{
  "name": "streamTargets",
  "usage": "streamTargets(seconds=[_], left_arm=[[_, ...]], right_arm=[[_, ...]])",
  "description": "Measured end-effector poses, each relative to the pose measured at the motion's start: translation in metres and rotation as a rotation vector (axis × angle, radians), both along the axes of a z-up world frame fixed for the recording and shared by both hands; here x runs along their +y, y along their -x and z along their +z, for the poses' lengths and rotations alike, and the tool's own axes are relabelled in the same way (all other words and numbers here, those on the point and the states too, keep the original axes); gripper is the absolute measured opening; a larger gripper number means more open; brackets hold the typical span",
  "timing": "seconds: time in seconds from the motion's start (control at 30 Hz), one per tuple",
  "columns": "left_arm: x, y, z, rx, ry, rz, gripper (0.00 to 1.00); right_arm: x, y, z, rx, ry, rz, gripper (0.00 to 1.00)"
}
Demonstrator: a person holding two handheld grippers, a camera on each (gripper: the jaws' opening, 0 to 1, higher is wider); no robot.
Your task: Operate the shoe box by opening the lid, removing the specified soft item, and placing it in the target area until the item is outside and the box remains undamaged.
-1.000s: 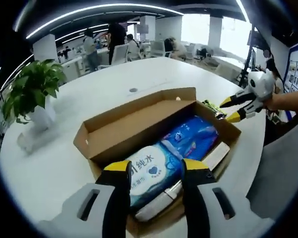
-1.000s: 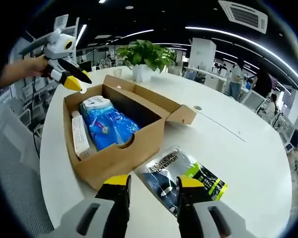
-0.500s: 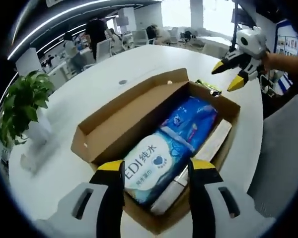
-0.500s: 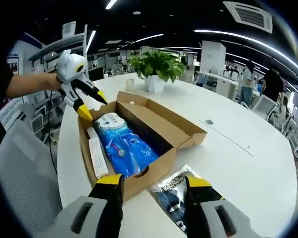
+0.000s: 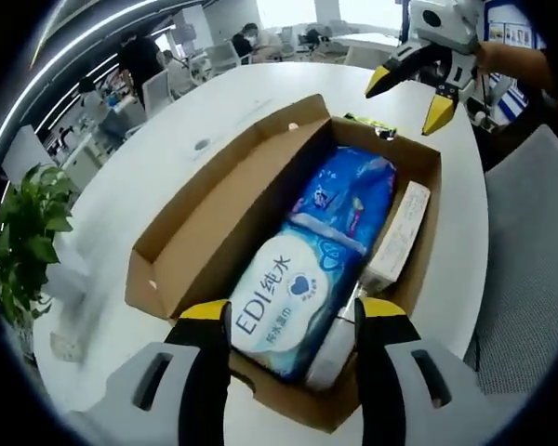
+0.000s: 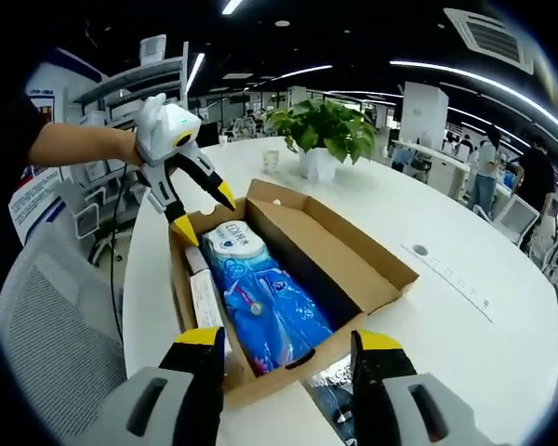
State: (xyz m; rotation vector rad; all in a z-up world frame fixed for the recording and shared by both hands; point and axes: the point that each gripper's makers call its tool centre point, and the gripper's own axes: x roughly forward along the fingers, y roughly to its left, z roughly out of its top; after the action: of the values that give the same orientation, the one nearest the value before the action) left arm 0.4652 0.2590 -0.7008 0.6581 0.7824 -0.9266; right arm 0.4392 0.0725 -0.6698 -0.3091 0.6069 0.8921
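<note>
Both wide-open grippers, left gripper point(image 5: 284, 321) and right gripper point(image 6: 284, 348), hold nothing.

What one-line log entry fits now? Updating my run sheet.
box: open | wipes: inside | left tongs: open, above wipes | right tongs: open, at far end

Open-plan office: rows of desks point(image 5: 121, 111), office chairs point(image 5: 158, 88), seated staff, strip ceiling lights point(image 6: 465, 70), potted plant point(image 6: 327, 130) on white worktop point(image 6: 474, 316).
</note>
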Motion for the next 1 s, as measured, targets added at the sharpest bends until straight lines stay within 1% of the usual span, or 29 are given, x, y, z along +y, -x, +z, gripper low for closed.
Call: streamTargets(seconds=[0.23, 0.4, 0.73, 1.0], left_arm=[[0.000, -0.005, -0.004, 0.002, -0.030, -0.061, 0.52], [0.001, -0.012, -0.012, 0.005, -0.064, -0.106, 0.52], [0.000, -0.017, -0.016, 0.001, -0.103, -0.157, 0.52], [0.005, -0.021, -0.027, 0.012, -0.145, -0.202, 0.51]], right_arm=[[0.012, -0.004, 0.001, -0.004, -0.001, 0.026, 0.53], [0.022, -0.004, -0.002, 0.004, -0.007, 0.036, 0.53], [0.038, -0.005, -0.013, 0.019, 0.006, 0.065, 0.55], [0.049, -0.007, -0.021, 0.033, 0.004, 0.082, 0.55]])
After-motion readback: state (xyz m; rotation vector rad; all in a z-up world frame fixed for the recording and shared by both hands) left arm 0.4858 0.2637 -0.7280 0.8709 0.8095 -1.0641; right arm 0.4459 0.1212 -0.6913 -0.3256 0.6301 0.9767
